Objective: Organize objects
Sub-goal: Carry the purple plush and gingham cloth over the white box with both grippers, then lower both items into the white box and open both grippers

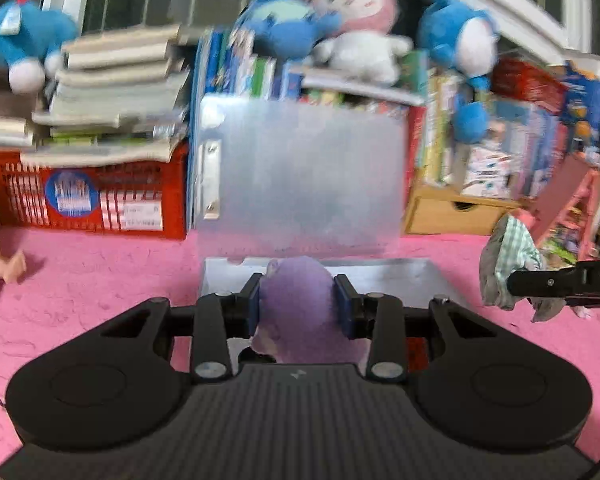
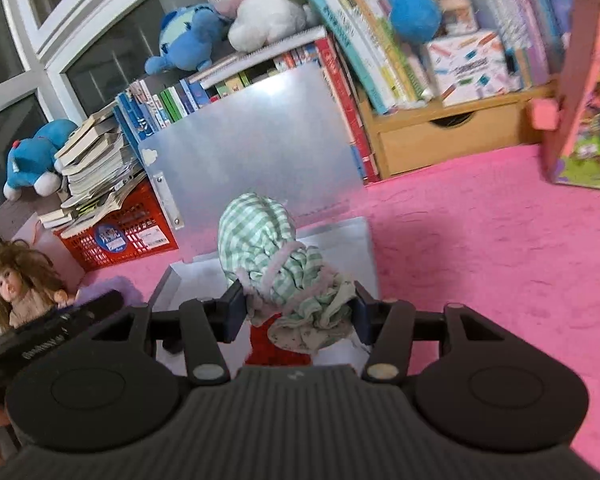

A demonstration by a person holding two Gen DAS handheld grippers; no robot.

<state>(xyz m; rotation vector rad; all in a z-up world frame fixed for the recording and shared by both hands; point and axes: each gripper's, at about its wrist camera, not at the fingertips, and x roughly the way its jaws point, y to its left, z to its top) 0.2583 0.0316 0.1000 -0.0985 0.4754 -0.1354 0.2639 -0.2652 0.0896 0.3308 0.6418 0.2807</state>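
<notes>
My left gripper (image 1: 299, 306) is shut on a fuzzy purple plush toy (image 1: 298, 316), held over the front rim of a translucent plastic storage box (image 1: 400, 276) on the pink carpet. The box's frosted lid (image 1: 300, 176) stands raised behind it. My right gripper (image 2: 298, 312) is shut on a bundle of green-and-white checked doll clothes (image 2: 268, 248), with something red hanging under it, above the same box (image 2: 340, 240). In the left wrist view that bundle (image 1: 508, 256) and the right gripper's black finger show at the right edge. The purple plush (image 2: 112, 286) shows at the left of the right wrist view.
A red crate (image 1: 88, 196) under stacked books sits left of the box. Plush toys (image 1: 352, 12) lie on rows of books behind. At the right stand a wooden shelf with a drawer (image 2: 448, 140) and a pink dollhouse (image 2: 580, 92). A brown-haired doll (image 2: 16, 280) lies at the left.
</notes>
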